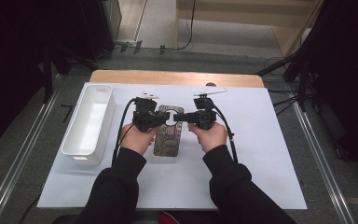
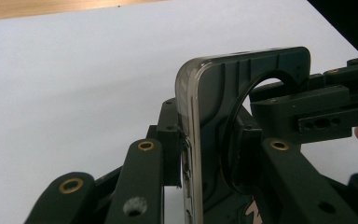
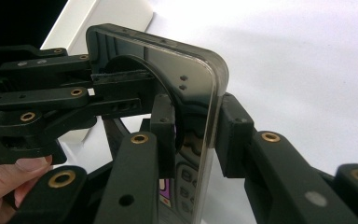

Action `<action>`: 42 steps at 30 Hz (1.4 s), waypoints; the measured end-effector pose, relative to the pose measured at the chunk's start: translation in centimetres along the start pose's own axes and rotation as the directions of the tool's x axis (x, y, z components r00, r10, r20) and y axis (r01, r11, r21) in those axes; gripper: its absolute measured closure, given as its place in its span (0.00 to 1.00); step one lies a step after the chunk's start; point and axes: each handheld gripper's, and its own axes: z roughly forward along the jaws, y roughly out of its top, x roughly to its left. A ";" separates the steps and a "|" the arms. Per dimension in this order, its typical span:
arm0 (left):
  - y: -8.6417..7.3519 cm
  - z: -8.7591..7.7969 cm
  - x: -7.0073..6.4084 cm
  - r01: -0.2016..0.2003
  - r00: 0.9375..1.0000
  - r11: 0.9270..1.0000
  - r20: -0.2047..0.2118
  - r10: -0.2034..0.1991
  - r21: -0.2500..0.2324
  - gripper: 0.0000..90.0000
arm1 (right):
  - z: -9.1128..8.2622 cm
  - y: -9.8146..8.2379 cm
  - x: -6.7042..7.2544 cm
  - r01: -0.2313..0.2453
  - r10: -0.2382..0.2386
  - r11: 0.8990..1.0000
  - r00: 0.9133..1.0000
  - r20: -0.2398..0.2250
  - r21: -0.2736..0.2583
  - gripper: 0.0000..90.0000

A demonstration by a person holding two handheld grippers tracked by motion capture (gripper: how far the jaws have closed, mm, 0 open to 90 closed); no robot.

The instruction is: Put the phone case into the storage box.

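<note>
High view: a dark, patterned, clear-edged phone case (image 1: 169,133) lies beside the long white plastic bin (image 1: 88,122), to its right on the white mat (image 1: 261,140). The left gripper (image 1: 162,117) and right gripper (image 1: 179,117) meet at its far end, probably to lift it.

Left gripper view: jaws clamp the phone case (image 2: 214,116) edge, steadying it.

Right gripper view: jaws clamp the opposite edge (image 3: 200,93).

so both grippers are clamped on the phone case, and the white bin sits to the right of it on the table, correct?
Not quite. In the high view the white bin sits left of the phone case, not right. The left gripper and right gripper are both clamped on the case.
</note>
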 end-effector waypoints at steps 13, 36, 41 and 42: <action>0.1 0.0 0.1 0.008 1.000 1.000 0.006 -0.008 0.007 0.80 | 0.0 0.0 0.1 0.003 -0.003 1.000 1.000 0.006 -0.003 0.78; 0.2 -0.4 0.1 -0.007 1.000 1.000 0.001 0.007 -0.002 0.79 | 0.0 0.1 0.0 -0.003 0.004 1.000 1.000 0.021 -0.011 0.78; 0.2 -0.4 0.3 0.009 1.000 1.000 0.019 -0.009 0.005 0.80 | 0.0 0.1 0.0 -0.002 0.002 1.000 1.000 0.022 -0.013 0.77; 0.2 -0.4 0.3 0.013 1.000 1.000 0.025 -0.013 0.004 0.81 | -0.1 0.1 0.0 -0.002 0.002 1.000 1.000 0.021 -0.014 0.77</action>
